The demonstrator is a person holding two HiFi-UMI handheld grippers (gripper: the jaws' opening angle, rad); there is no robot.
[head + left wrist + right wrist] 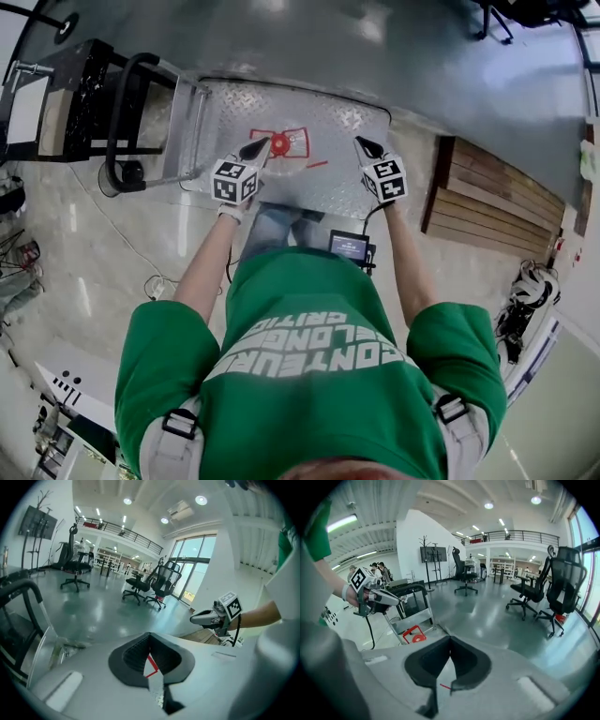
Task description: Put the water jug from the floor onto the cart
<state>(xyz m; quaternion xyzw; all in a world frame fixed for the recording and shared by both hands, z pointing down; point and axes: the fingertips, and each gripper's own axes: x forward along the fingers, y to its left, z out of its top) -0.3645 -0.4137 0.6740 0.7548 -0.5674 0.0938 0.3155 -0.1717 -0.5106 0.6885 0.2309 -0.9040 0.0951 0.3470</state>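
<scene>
Head view: the water jug [279, 143] stands on the cart [347, 122] at the upper middle of the frame. Its red cap and handle are plain, but its clear body is hard to tell from the shiny ribbed deck. The left gripper [254, 148] and the right gripper [366, 146] hang above the deck on either side of the jug, not touching it. The person's green shirt [309, 375] fills the lower half and hides the floor beneath. A wooden pallet [497, 197] lies at the right, partly cut off by the curved edge.

Left gripper view: the left gripper [150, 637] has its jaws clenched pad to pad with nothing between them. Through the slot below them only a sliver of ribbed metal and a thin red streak show, too little to name. The right gripper [199, 618] shows at middle right, and office chairs [154, 585] stand far behind.

Right gripper view: the right gripper [450, 639] is likewise closed tight and empty. At the left the left gripper [391, 598] partly covers the cart [410, 590]. Of the water jug [414, 634], only the red top reads clearly.
</scene>
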